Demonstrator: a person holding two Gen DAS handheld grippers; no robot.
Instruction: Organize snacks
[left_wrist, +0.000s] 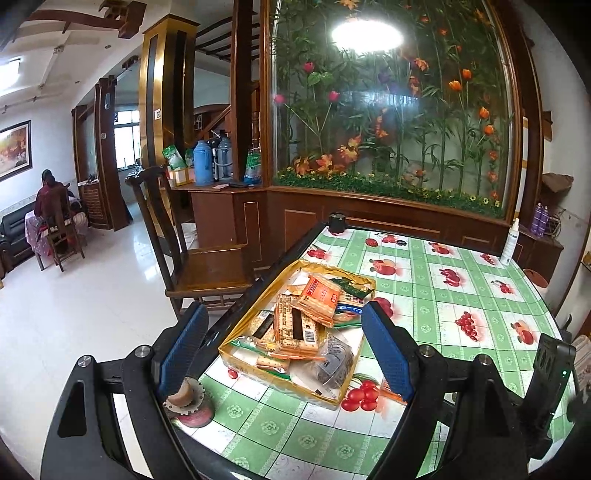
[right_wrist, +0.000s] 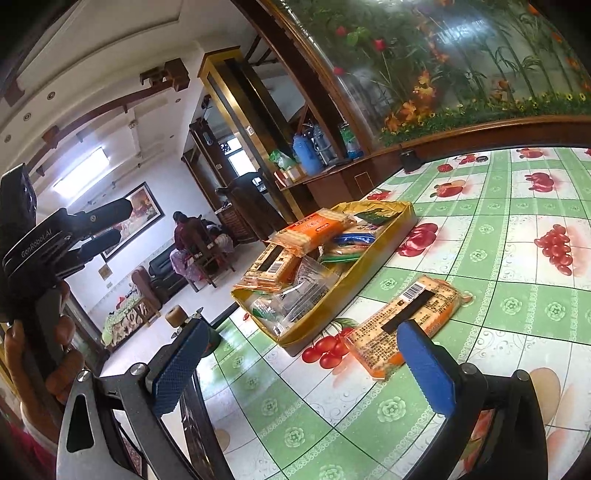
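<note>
Your left gripper (left_wrist: 284, 347) and right gripper (right_wrist: 303, 363) hold jaws released. Crinkly packets fill the gold rectangular tray (right_wrist: 373, 254) near the bench (right_wrist: 517, 258) edge; one flat orange packet (right_wrist: 406, 321) lies beside it.

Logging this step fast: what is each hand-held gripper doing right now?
Left hand-held gripper: open, holding nothing, above the snack tray.
Right hand-held gripper: open, empty, near the loose cracker pack.

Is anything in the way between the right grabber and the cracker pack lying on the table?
No. The right gripper is open, and only bare tablecloth lies between it and the cracker pack beside the gold tray.
</note>
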